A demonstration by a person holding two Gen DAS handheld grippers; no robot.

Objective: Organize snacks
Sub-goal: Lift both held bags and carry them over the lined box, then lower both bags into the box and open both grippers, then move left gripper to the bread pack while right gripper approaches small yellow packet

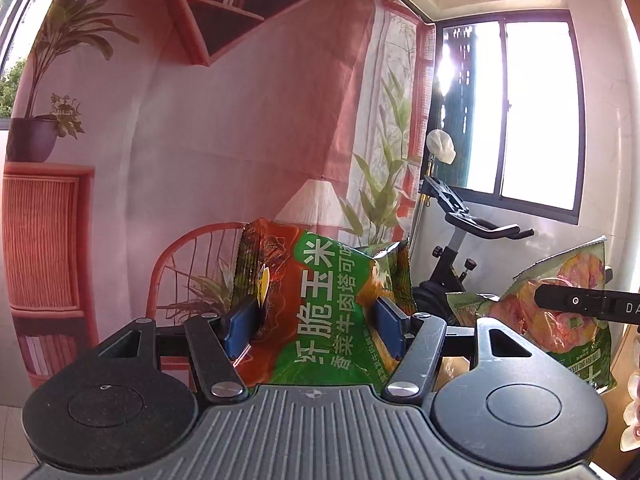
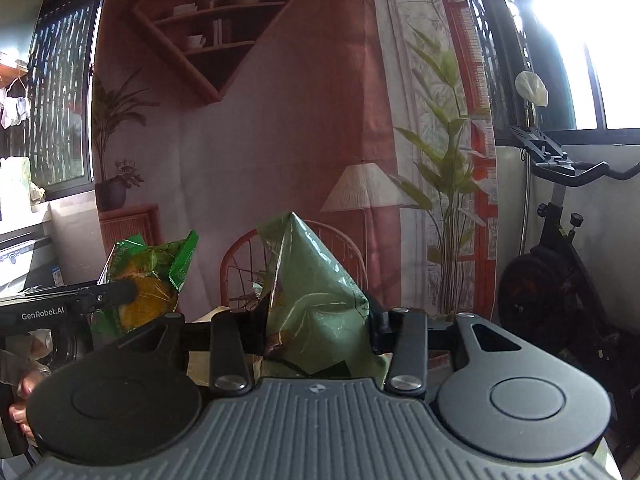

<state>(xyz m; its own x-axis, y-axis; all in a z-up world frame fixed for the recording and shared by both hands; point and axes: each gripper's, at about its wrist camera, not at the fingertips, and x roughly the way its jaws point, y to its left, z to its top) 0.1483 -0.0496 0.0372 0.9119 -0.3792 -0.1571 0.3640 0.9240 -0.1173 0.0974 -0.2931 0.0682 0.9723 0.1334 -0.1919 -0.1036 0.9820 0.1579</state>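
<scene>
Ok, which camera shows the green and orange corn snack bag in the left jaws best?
The left wrist view: the corn snack bag fills its centre, print facing the camera, between the blue pads. The right wrist view shows only its crumpled end at far left, partly behind a black finger.

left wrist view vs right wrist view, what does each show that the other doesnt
Only the left wrist view shows the printed front of the green and orange snack bag clamped in the left tongs, with its blue pads.

Only the right wrist view shows the pale green bag pinched in the right tongs, seen from its plain side, plus a hand at the lower left.

Both show each other's bag from the side, the printed backdrop and the exercise bike.
</scene>
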